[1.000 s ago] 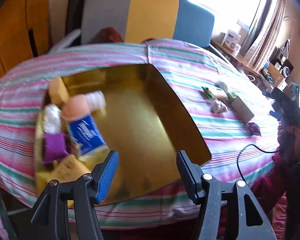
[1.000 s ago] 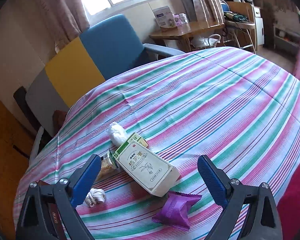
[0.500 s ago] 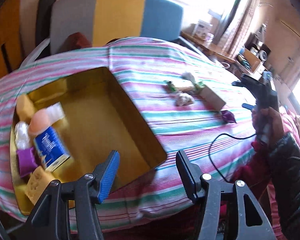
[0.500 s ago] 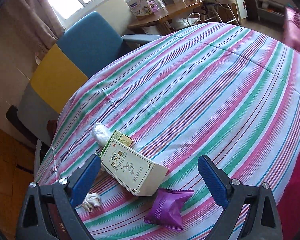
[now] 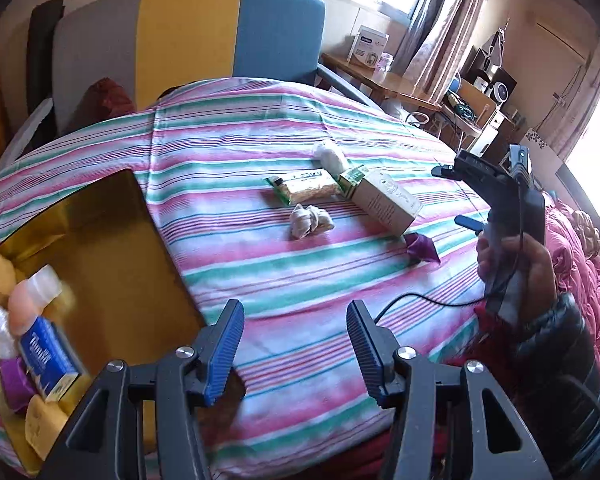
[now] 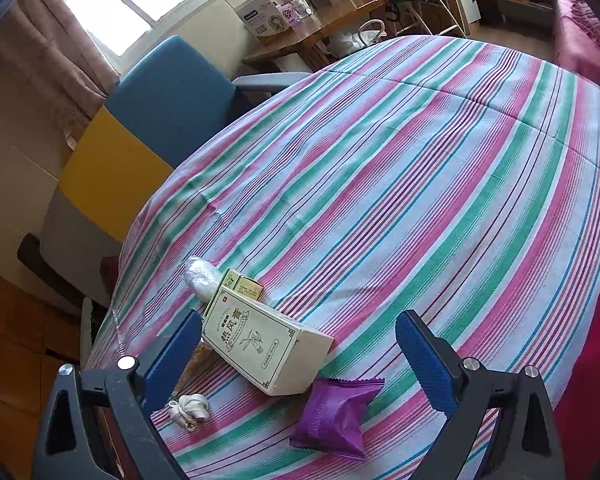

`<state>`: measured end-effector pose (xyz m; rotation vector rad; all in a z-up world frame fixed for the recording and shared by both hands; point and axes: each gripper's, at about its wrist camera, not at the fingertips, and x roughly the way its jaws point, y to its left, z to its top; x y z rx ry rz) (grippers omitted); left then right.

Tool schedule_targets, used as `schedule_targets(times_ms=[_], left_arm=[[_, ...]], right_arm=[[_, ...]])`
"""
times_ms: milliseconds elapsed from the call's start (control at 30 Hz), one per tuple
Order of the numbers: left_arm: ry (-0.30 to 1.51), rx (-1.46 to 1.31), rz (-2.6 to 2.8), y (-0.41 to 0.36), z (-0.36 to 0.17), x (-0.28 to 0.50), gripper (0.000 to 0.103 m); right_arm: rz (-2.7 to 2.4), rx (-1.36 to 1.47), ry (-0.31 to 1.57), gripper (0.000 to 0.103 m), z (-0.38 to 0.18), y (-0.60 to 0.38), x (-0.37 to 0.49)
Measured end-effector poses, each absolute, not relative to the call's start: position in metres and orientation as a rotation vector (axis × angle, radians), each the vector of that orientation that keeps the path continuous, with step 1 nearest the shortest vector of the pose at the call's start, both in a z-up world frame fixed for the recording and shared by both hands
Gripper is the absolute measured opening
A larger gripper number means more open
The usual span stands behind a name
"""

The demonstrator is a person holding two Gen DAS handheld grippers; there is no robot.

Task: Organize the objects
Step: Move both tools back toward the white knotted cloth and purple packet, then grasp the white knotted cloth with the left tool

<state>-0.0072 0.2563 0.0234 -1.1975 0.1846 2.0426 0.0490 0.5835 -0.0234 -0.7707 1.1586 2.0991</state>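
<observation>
Left gripper (image 5: 296, 344) swung right off the gold tray (image 5: 112, 216), empty jaws closing. Right gripper (image 6: 300, 364) wide, empty, above the purple packet (image 6: 334, 416); risk: nudging the medicine box (image 6: 260, 344).

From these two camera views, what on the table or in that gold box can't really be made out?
- Gold box: left wrist view, its near corner is hidden behind the left gripper, whose empty jaws are closing.
- Blue carton in the box: motion-blurred, label unreadable.
- Snack bar: in the right wrist view almost wholly hidden behind the right gripper's finger and the cream box.
- Small green box: print too small to read.
</observation>
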Motion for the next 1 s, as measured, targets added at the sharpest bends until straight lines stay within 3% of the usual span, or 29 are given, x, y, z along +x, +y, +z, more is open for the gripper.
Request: schedule_targets(times_ms=[500,700,833,900,967,1000], left_arm=[[0.212,-1.370,1.999,0.360,-0.036,-0.073,0.055],[0.180,-1.444,1.978,0.389,-0.058,-0.096,0.073],[0.194,-1.450,1.984,0.404,-0.068,-0.104,0.074],[0.213,-1.439,1.997,0.409,-0.074,-0.106,0.071],[0.245,-1.467,1.993,0.412,-0.083,-0.108,0.050],[0.243,-1.452,1.998,0.412,-0.084,-0.107,0.050]], right_arm=[[2.143,-0.810,1.243,0.099,-0.030,0.582,0.041],[2.162,-0.835,1.247,0.099,-0.031,0.582,0.036],[2.172,-0.852,1.255,0.099,-0.033,0.581,0.033],[2.177,-0.852,1.247,0.099,-0.033,0.580,0.032],[2.178,-0.848,1.240,0.099,-0.032,0.581,0.032],[2.176,-0.846,1.239,0.099,-0.032,0.581,0.033]])
